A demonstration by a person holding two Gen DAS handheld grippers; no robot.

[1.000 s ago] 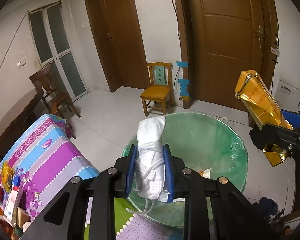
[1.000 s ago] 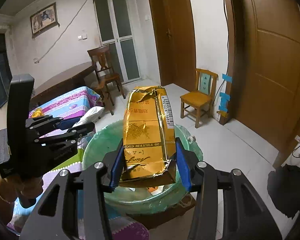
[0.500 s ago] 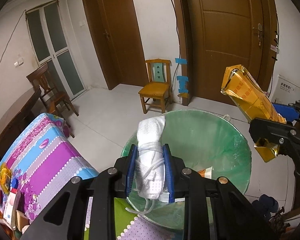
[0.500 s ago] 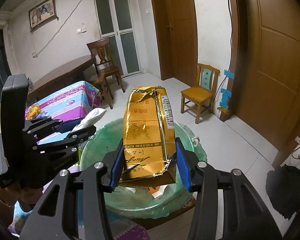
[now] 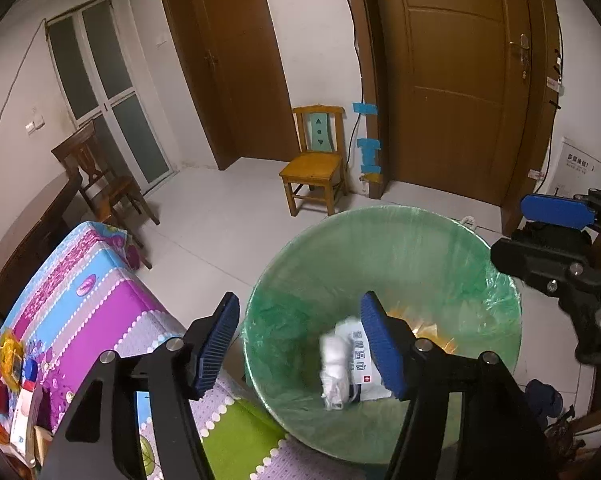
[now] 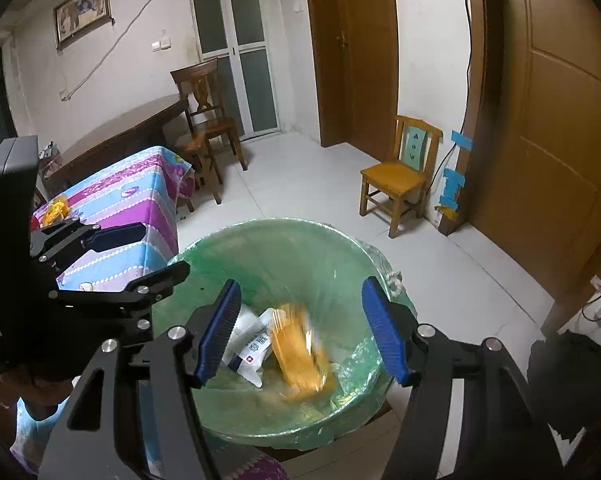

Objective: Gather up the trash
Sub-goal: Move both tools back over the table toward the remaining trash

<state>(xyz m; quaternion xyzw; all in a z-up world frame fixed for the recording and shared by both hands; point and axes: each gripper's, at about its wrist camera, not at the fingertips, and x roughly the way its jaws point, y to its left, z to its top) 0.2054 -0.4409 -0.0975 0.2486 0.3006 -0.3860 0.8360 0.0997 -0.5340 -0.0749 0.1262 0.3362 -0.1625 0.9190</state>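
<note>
A bin lined with a green bag (image 5: 412, 240) (image 6: 260, 240) stands on the floor below both grippers. My left gripper (image 5: 302, 344) hangs over its near rim, jaws opening, nothing between them. A white cloth bundle (image 5: 334, 364) lies blurred inside the bin beside a white packet (image 5: 360, 356). My right gripper (image 6: 302, 334) is also above the bin, jaws opening and empty. The gold foil bag (image 6: 300, 356) shows blurred inside the bin next to the white packet (image 6: 252, 348). Each gripper appears at the edge of the other's view.
A table with a striped purple and blue cloth (image 5: 80, 304) (image 6: 132, 200) stands left of the bin, small items at its corner. A small yellow chair (image 5: 316, 164) (image 6: 404, 172) sits by the brown doors. A dark wooden chair (image 6: 204, 120) stands farther back.
Both grippers opened. The white cloth bundle left the left gripper and the gold foil bag left the right one; both are now down in the bin.
</note>
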